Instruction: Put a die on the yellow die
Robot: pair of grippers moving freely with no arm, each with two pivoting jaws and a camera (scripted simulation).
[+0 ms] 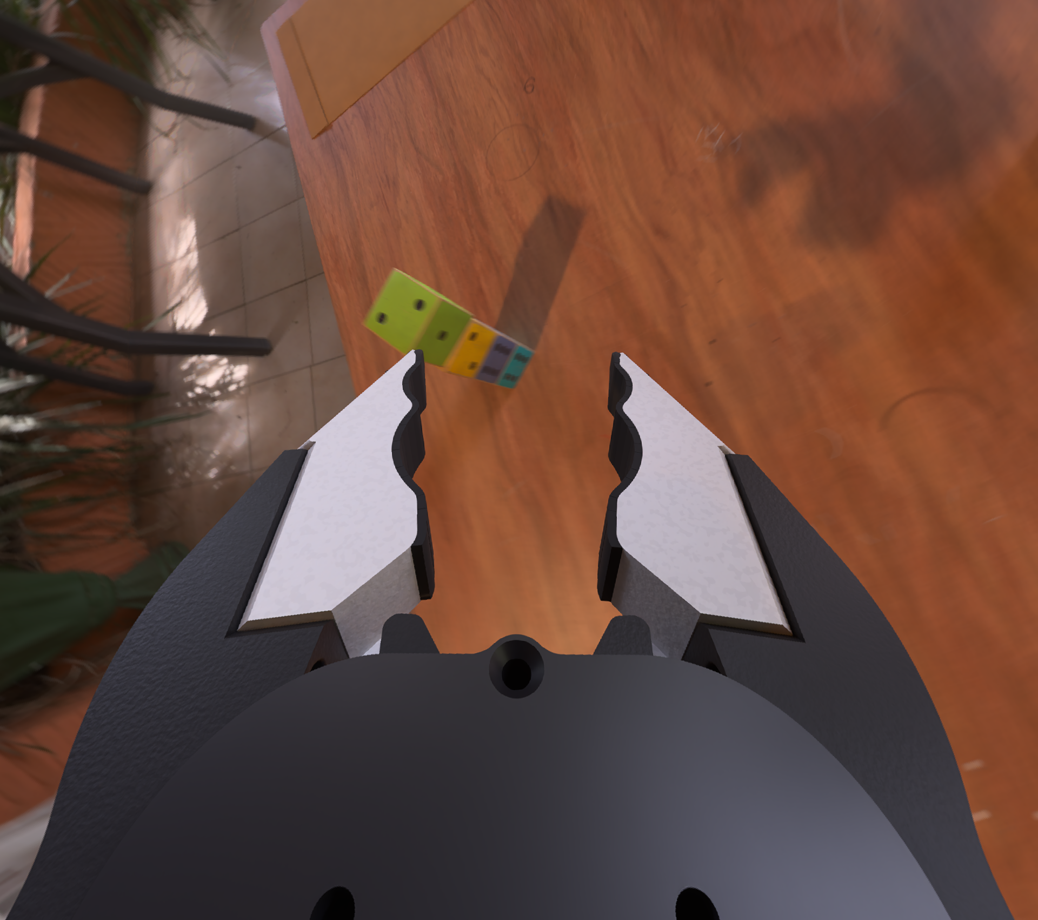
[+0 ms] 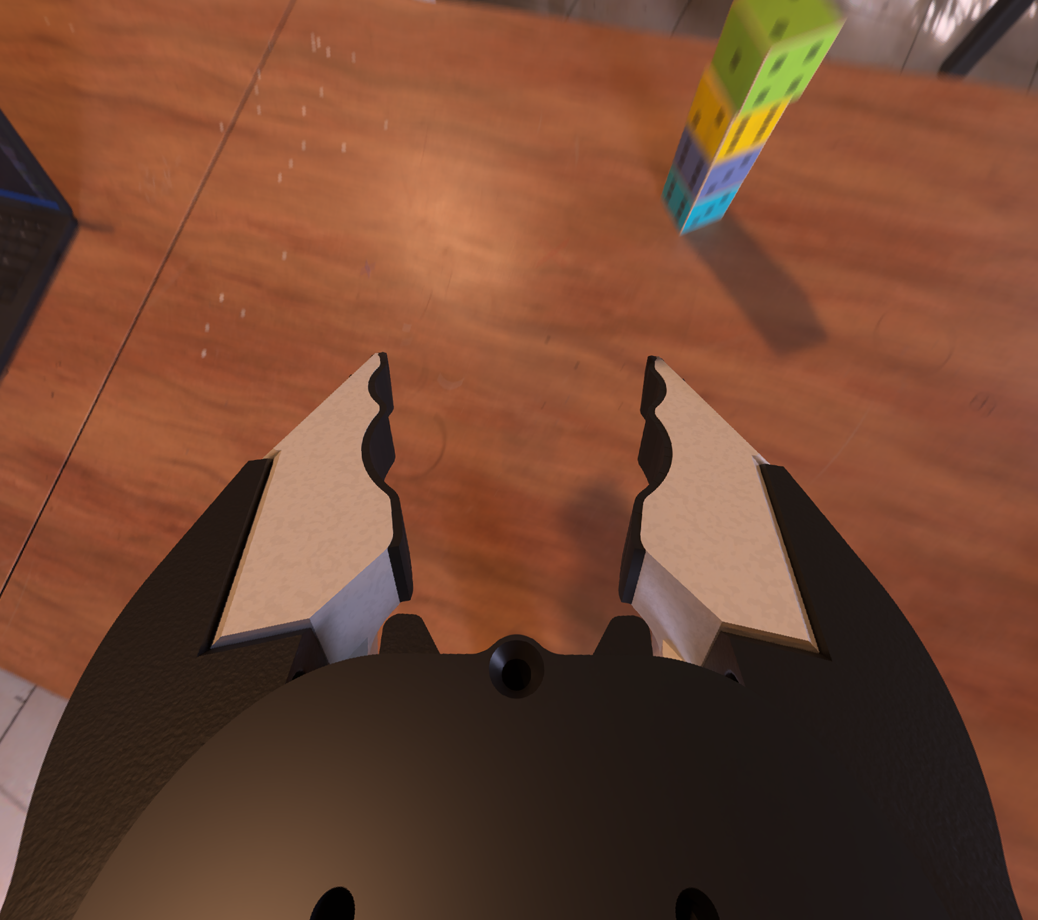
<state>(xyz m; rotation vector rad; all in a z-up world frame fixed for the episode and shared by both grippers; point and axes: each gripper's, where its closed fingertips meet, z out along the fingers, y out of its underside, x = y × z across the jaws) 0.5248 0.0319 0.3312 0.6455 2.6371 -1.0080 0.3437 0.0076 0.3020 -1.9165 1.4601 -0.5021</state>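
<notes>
White-faced fingers of my left hand-held gripper (image 1: 517, 367) fill the lower part of the left wrist view, spread apart with nothing between them, only the reddish wooden table (image 1: 730, 387) showing through the gap. Just past the left fingertip, a little left of centre in that frame, stands a stack of four dice near the table's edge: a teal die (image 1: 518, 366) at the bottom on the wood, a purple die (image 1: 499, 357) on it, the yellow die (image 1: 473, 348) next, and a green die (image 1: 415, 317) resting on top of the yellow one. The stack's shadow runs away toward the upper right. Farther off, in the upper left, a flat tan card (image 1: 370, 16) lies at the table's corner, with tiled floor and plants beyond the edge.

Tan-faced fingers of my right hand-held gripper (image 2: 515, 359) are likewise wide apart and hold nothing, hanging over bare wood in the lower middle of the right wrist view. A seam in the table (image 2: 393, 230) runs up the left side, and a dark box (image 2: 28, 241) with a blue edge sits at the far left. In the upper right, well apart from the fingertips, the same tower shows: green die (image 2: 778, 44) on yellow die (image 2: 730, 126), then purple die (image 2: 713, 168) and teal die (image 2: 699, 204).
</notes>
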